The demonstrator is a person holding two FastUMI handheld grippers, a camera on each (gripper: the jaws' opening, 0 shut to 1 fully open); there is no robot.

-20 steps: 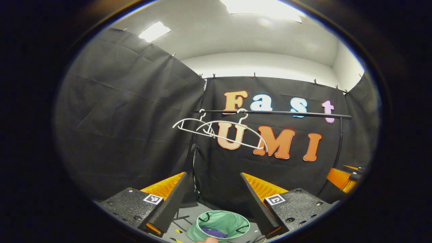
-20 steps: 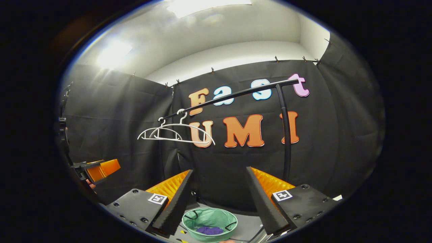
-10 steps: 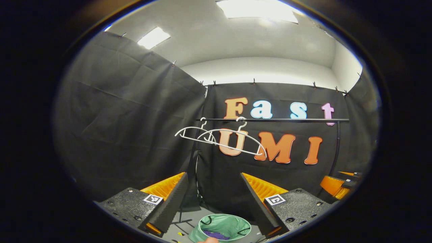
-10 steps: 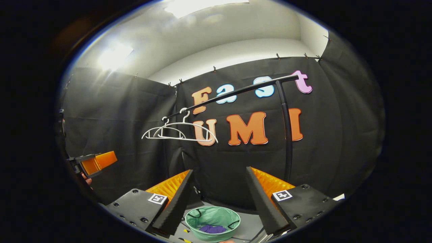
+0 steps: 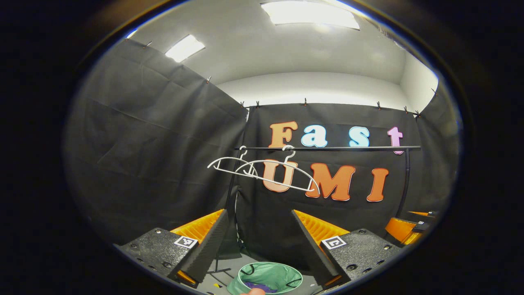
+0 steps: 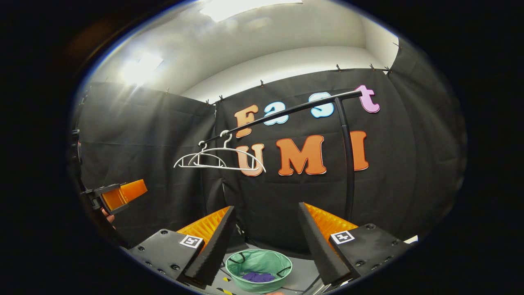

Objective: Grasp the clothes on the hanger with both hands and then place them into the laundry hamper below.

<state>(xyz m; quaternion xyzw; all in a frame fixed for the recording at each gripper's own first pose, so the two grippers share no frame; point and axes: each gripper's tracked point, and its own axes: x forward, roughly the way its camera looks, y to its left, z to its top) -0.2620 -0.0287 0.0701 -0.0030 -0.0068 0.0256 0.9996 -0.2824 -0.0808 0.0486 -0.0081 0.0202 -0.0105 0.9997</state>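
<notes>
Black metal garment rail [image 5: 327, 148] noted running across the booth above the floor, with its upright post [image 6: 349, 164] standing at one end in the right gripper view. Grey floor [image 6: 299, 262] seen below the rail.

Round green fabric laundry hamper [image 6: 258, 264] recorded standing on the floor beneath the rail, mouth upward, black loop handles at the rim (also seen between the fingers at the bottom of the left gripper view [image 5: 270, 276]). Purple crumpled clothes [image 6: 258, 277] found lying inside the hamper at its bottom, well below the hangers; same garment glimpsed in the left gripper view [image 5: 262, 287].

Two white thin plastic hangers [image 5: 262, 170] observed hooked side by side on the rail near its left end, both bare, overlapping one another; confirmed in the right gripper view [image 6: 219, 157].

Left tongs [image 5: 260, 233] held up facing the rail, fingers spread wide apart with nothing between them; also sighted at the left edge of the right gripper view [image 6: 118, 196], a hand partly seen behind. Right tongs [image 6: 266, 231] likewise spread wide, gripping nothing; seen at the right edge of the left gripper view [image 5: 403, 229].
</notes>
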